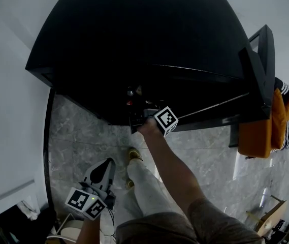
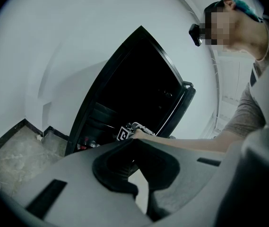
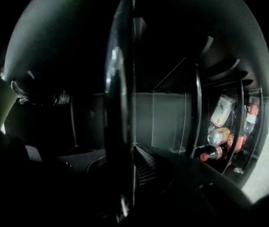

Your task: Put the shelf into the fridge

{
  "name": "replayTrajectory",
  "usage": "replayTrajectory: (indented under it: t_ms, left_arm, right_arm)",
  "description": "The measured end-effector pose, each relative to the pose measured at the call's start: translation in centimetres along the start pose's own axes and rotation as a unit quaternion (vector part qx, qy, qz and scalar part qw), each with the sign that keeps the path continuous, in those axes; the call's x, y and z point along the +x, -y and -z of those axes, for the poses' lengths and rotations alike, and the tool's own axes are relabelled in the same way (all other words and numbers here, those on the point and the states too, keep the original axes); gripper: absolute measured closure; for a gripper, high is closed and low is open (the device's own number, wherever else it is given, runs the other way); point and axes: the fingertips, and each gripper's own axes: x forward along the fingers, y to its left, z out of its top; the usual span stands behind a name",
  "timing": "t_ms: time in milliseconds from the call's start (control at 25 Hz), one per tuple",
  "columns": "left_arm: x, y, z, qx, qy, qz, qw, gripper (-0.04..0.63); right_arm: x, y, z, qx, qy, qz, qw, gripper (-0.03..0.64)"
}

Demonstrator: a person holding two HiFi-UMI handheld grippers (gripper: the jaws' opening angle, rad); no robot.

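1. The black fridge (image 1: 149,34) stood with its door (image 1: 258,70) swung open, above a grey marble floor (image 1: 83,131).
2. The right gripper (image 3: 127,155) was stretched at arm's length into the fridge's open front, and its jaws were clamped on the edge of the shelf (image 3: 119,79).
3. The shelf, a dark pane seen edge-on, ran from those jaws into the fridge's dim interior (how far in it sat, the gloom did not let me tell).
4. Several bottles (image 3: 214,137) lay behind rails inside the fridge, to one side of the shelf and apart from it.
5. The left gripper (image 2: 133,145) hung low, well apart from the fridge's front and beside the person's leg (image 1: 147,182). Its jaws were together at the tips with nothing between them.
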Motion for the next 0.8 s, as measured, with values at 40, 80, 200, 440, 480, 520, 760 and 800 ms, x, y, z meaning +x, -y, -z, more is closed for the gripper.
replayTrajectory:
  t_ms: [40,80,200,440,480,520,760,800]
  left_arm:
    - [0.0,-0.1,0.0,-0.001,0.000,-0.001,1.0000,0.595]
    - [0.0,-0.1,0.0,-0.001,0.001,-0.001,1.0000,0.595]
    - [-0.1,-0.3,0.1,-0.003,0.001,-0.003,1.0000,0.595]
    - [-0.1,-0.6,0.1,-0.004,0.002,-0.007,1.0000,0.595]
    - [-0.2,-0.7,0.1,-0.005,0.003,-0.008,1.0000,0.595]
    - [-0.2,-0.8,0.1,-0.005,0.003,-0.009,0.9999,0.595]
    - [0.0,-1.1,0.4,-0.007,0.003,-0.008,0.9999,0.595]
    - [0.1,-1.1,0.4,-0.008,0.002,-0.008,0.9999,0.595]
  right_arm:
    - [0.2,0.0,-0.1,0.001,0.001,0.001,1.000,0.591]
    - [0.5,0.0,-0.2,0.002,0.002,0.001,1.000,0.591]
    - [1.2,-0.1,-0.3,0.005,0.004,0.001,1.000,0.591]
    - [2.1,-0.1,-0.6,0.007,0.013,0.003,1.000,0.591]
    - [2.2,-0.1,-0.7,0.007,0.014,0.004,1.000,0.591]
    - [2.4,-0.1,-0.8,0.006,0.014,0.004,1.000,0.591]
    - [3.4,-0.1,-1.1,0.002,0.018,0.002,1.000,0.591]
    - [3.6,-0.1,-1.2,0.001,0.018,0.002,1.000,0.591]
